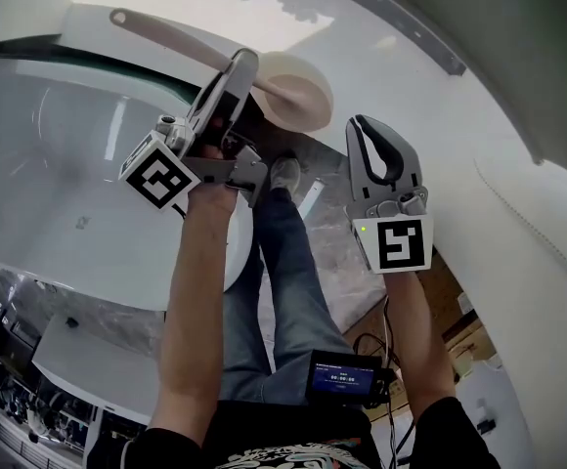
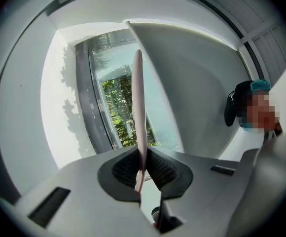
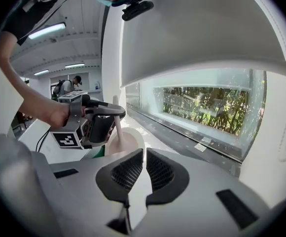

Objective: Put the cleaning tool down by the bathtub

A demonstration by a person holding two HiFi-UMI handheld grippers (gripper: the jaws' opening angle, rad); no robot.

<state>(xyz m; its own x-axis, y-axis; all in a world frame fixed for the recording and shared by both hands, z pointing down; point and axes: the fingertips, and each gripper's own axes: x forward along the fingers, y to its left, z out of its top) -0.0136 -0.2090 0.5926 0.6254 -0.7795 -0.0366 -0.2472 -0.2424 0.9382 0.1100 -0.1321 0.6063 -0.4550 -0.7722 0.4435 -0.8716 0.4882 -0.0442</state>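
My left gripper is shut on the thin handle of a long beige cleaning tool. The tool's round pad head hangs just right of the gripper, above the floor beside the white bathtub. In the left gripper view the handle runs straight up out of the closed pads of the left gripper. My right gripper is held to the right of the tool, shut with nothing in it. In its own view the right gripper looks at the left gripper and the tool's head.
The person's legs and a grey shoe stand on the marbled floor between the tub and a white curved wall. A black device hangs at the waist. A long window lies ahead, and another person stands far off.
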